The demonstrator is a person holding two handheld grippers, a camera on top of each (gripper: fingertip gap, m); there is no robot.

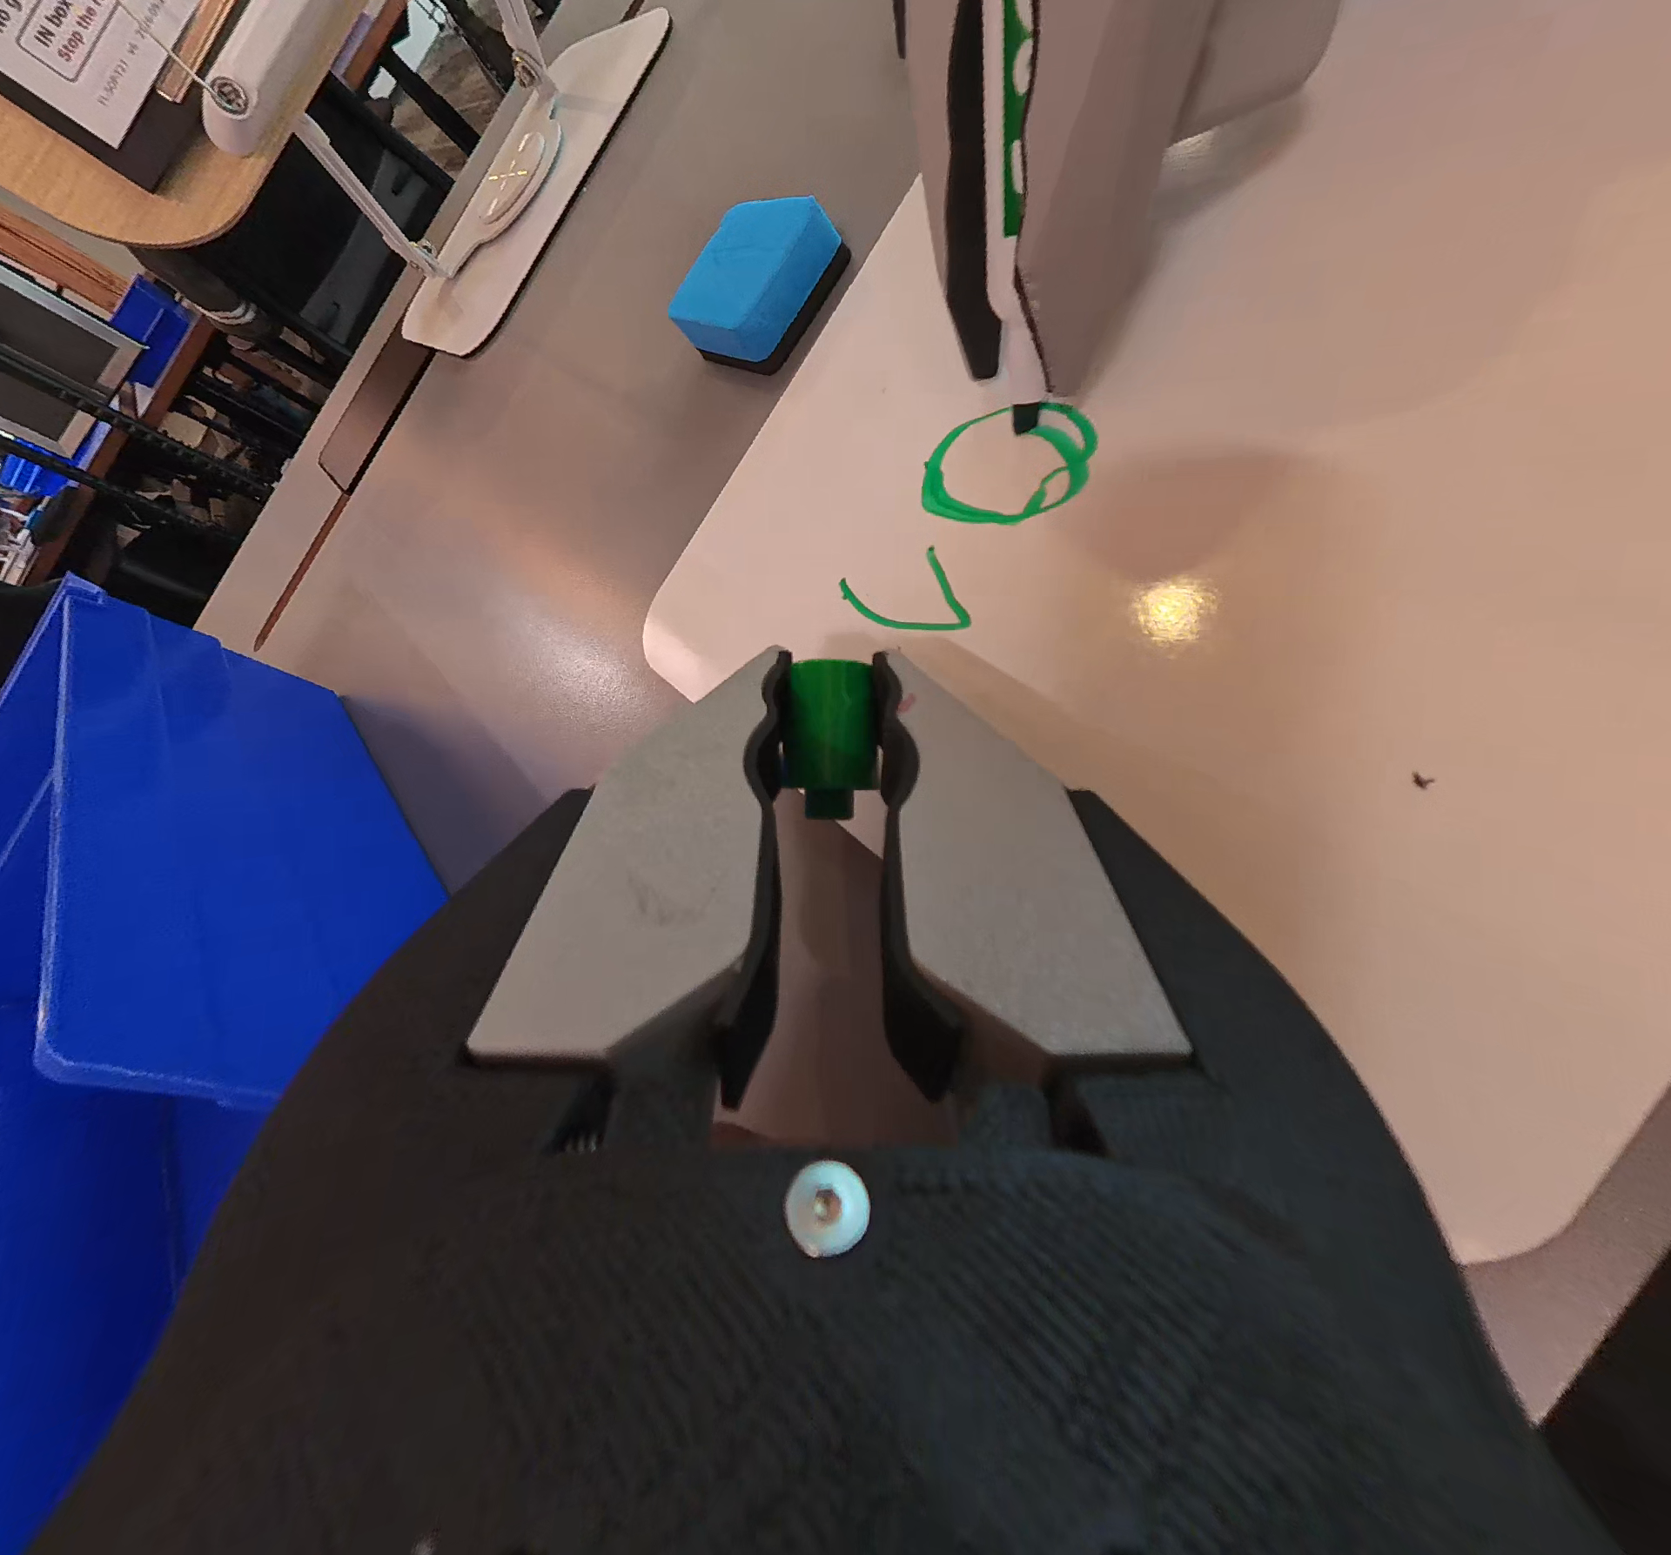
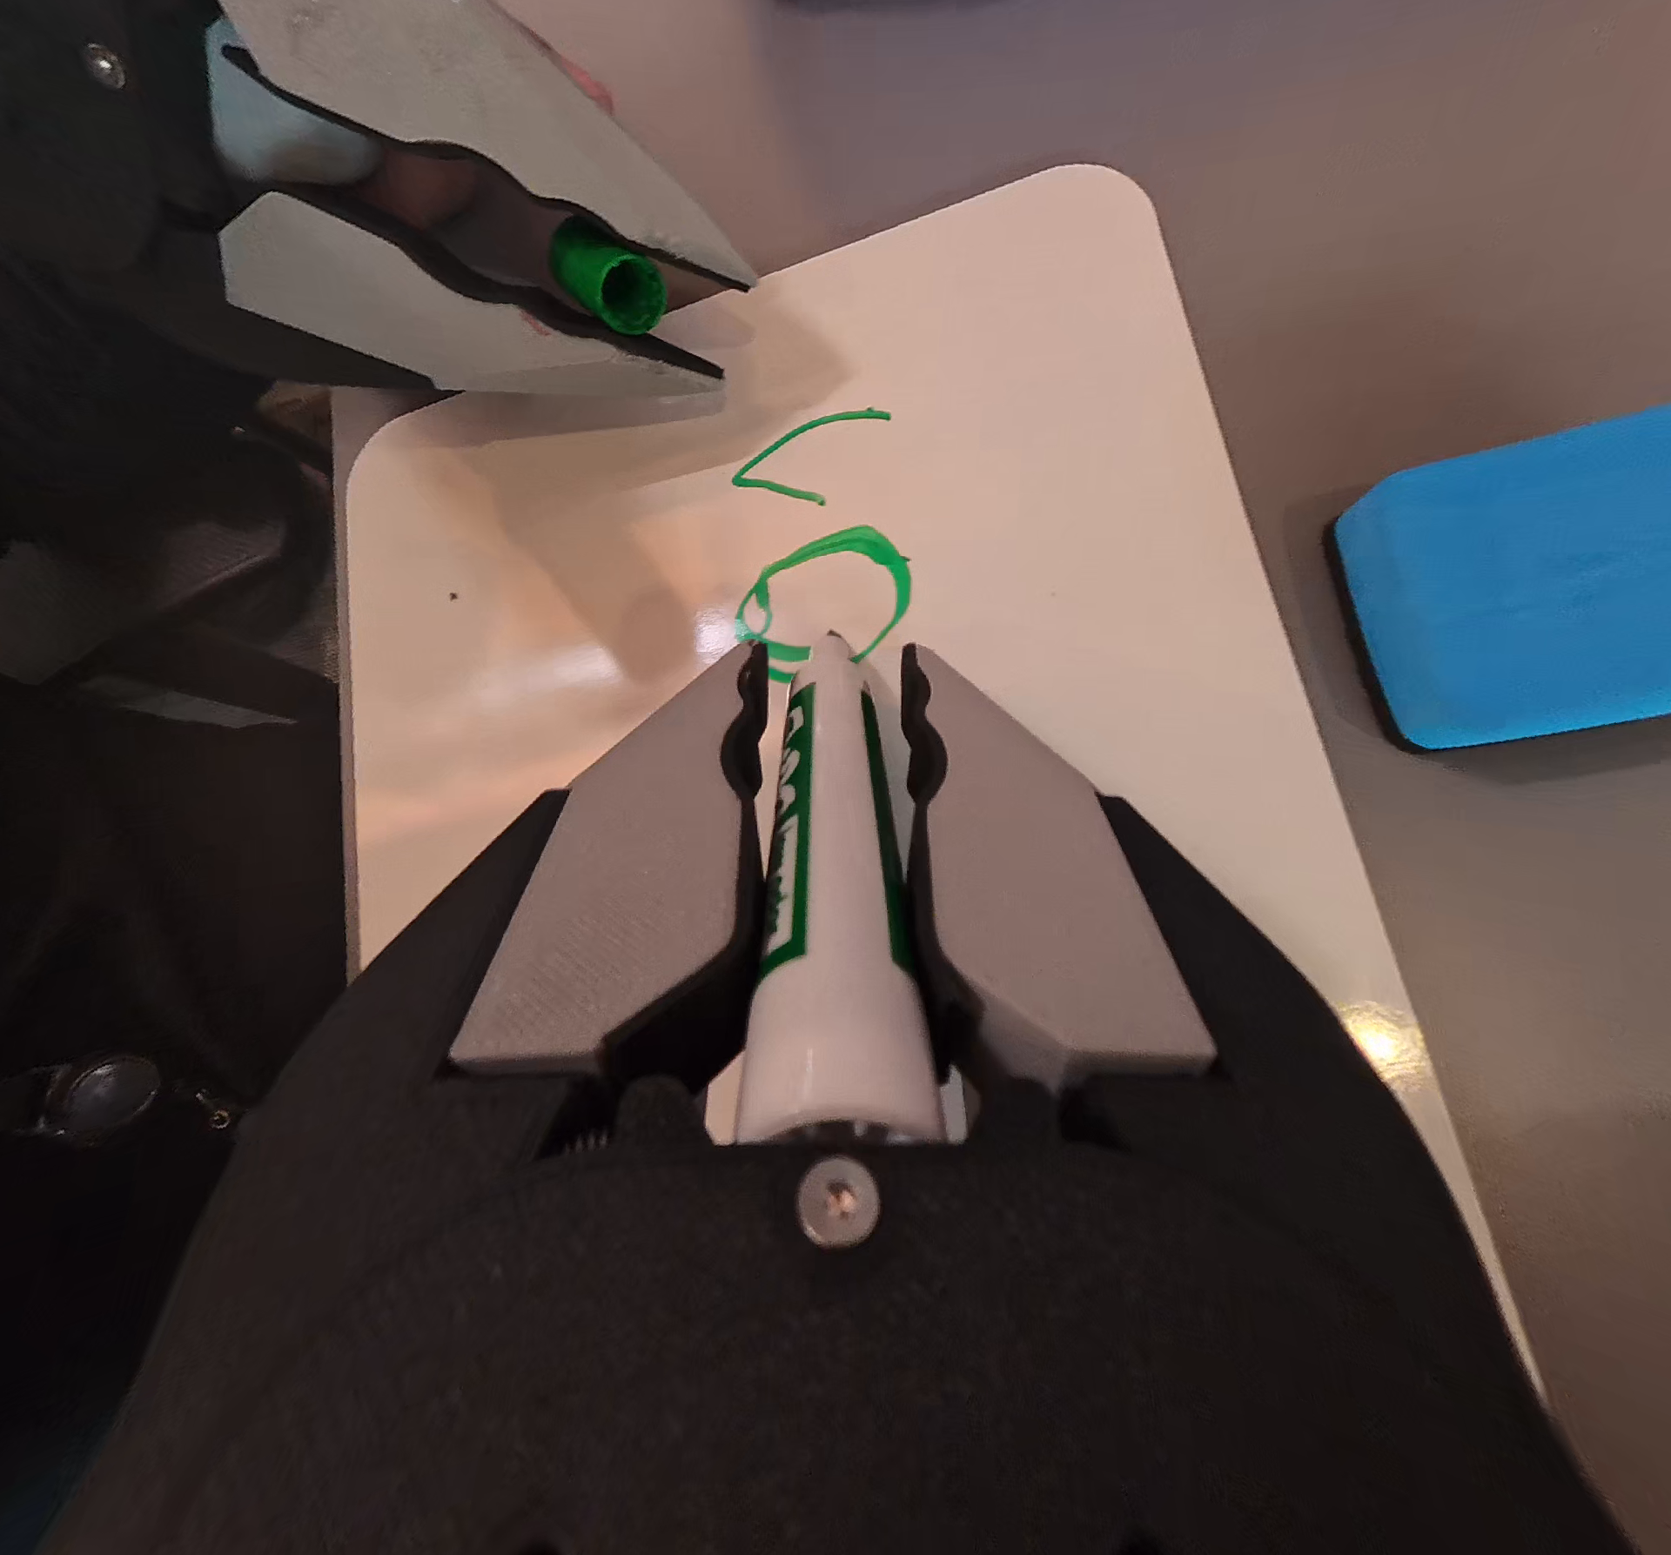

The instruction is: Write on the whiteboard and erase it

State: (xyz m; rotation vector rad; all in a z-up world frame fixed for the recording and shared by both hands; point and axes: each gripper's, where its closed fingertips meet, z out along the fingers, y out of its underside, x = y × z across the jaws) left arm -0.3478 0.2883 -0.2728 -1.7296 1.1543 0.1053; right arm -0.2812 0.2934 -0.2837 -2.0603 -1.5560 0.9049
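- The right gripper (image 2: 830,653), at the centre of the right wrist view, is clamped on a white marker (image 2: 832,879) that lies lengthwise between its fingers; the barrel carries a green label with white lettering.
- The marker's dark tip (image 1: 1024,418) touches the whiteboard (image 2: 1040,427) on the rim of a green loop (image 1: 1004,467), seen just above the middle of the left wrist view.
- A second green mark, an open angular stroke (image 1: 909,603), lies just below the loop in that view, near the board's rounded corner.
- The left gripper (image 1: 830,671) is closed on a green marker cap (image 1: 827,730), both pads against its sides; in the right wrist view the cap's open mouth (image 2: 624,291) shows at upper left.
- A blue eraser (image 1: 755,282) with a black base lies on the grey table (image 1: 542,517) off the board, upper middle of the left view.
- A printed sheet (image 1: 81,2) with black and red text stands at upper left, beside a white lamp base (image 1: 533,174).
- A blue bin (image 1: 163,879) fills the lower left.
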